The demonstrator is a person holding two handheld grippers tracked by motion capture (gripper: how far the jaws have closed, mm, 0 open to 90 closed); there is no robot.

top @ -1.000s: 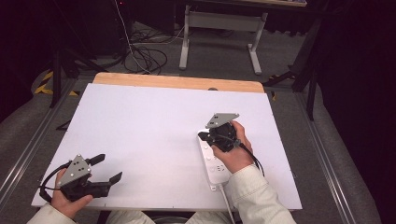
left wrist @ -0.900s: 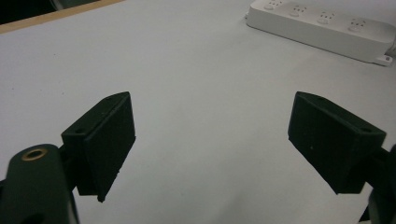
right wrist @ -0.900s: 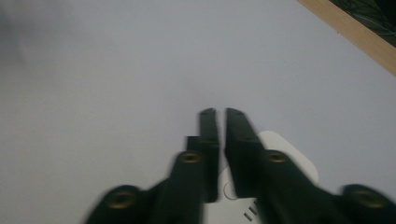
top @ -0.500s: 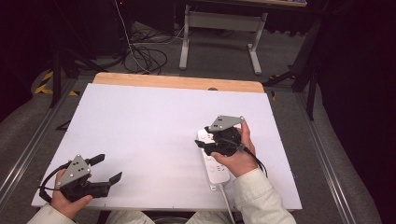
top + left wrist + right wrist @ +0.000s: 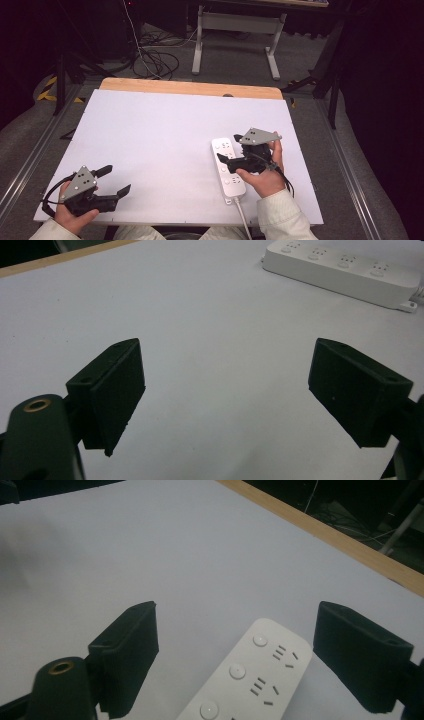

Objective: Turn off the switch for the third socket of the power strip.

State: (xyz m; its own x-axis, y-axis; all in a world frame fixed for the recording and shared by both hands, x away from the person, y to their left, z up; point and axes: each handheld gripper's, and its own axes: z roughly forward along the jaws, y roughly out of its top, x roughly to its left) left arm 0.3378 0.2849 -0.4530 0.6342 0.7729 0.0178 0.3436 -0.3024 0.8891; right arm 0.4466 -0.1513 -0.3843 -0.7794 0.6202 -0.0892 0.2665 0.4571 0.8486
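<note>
The white rectangular tabletop [image 5: 165,145], edged with a pale wooden strip [image 5: 190,88] along its far side, carries one item: a long white plastic power strip [image 5: 227,165] with round buttons and socket slots, lying at right of centre with its white cable [image 5: 243,220] running off the near edge.

The right gripper [image 5: 226,161] sits over the near half of the strip. Its jaws have just been opening and now stand spread wide; in the right gripper view the strip's far end [image 5: 260,672] lies between and below the pads, neither pad touching it. The strip rests flat on the table, not held.

The left gripper [image 5: 112,180], at the near left corner, is well apart from the strip, jaws spread, nothing between them [image 5: 225,405].

Judgement: the step in hand is either a release or the setup of a fresh grip on the strip. If gripping, the pads should descend squarely on the two long side walls, level, clear of the buttons. Any withdrawal should lift straight up, avoiding the cable.
</note>
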